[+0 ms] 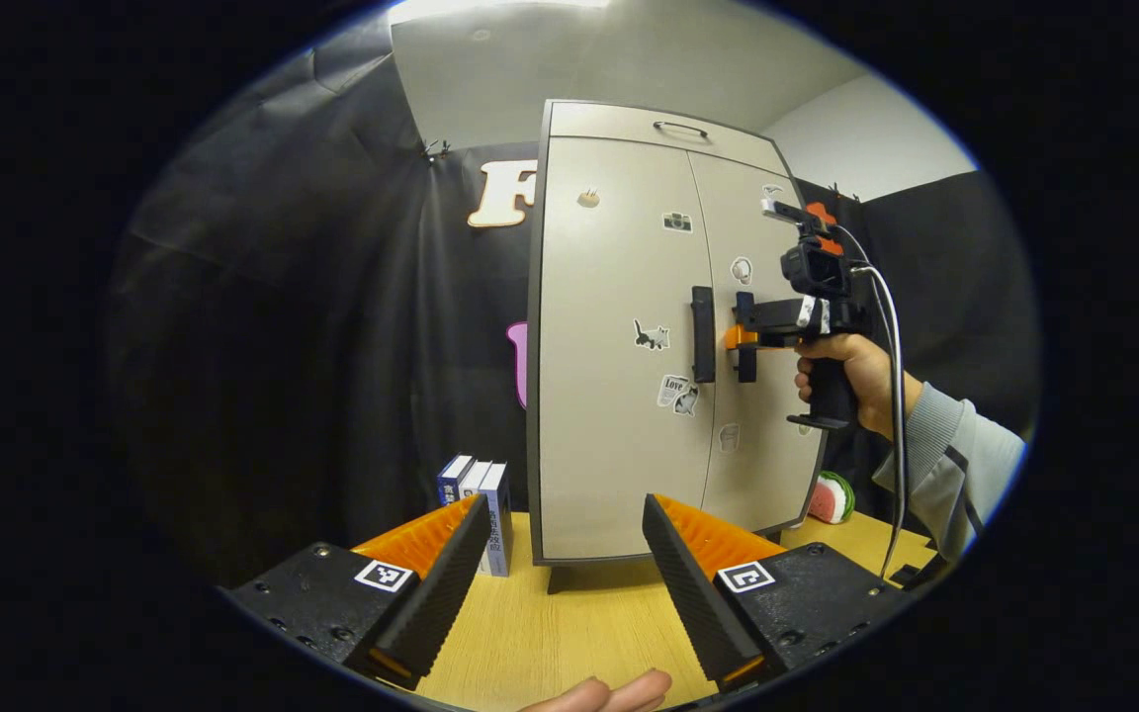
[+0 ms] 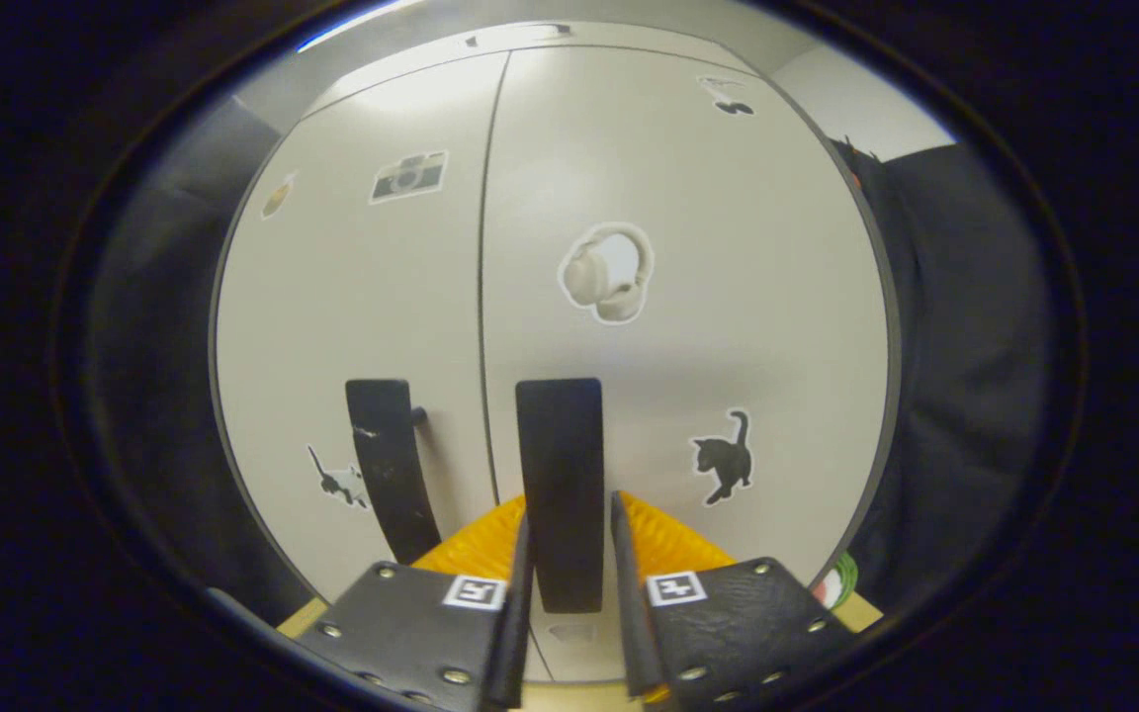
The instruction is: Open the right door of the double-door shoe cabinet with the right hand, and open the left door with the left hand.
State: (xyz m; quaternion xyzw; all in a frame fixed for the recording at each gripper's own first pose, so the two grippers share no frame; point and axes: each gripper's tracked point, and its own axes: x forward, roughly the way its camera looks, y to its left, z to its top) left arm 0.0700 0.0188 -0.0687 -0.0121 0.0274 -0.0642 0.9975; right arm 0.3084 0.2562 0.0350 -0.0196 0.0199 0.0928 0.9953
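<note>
On the table [image 1: 550, 633], the cabinet [image 1: 629, 396] is standing with both doors closed. Right gripper [image 2: 569, 534] is clamping the right handle [image 2: 560, 475]; left gripper [image 1: 560, 564] is hovering open, well back.

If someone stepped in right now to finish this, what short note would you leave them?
Right gripper: fingers either side of the black vertical handle of the right door; full clamp unclear.
Left gripper: open, held back over the yellow wooden tabletop, holding nothing.
Grey double-door shoe cabinet: both doors look closed. Left door's black handle untouched.
Done: right handle reached.
Left: pull the right door open, then the left door.
</note>
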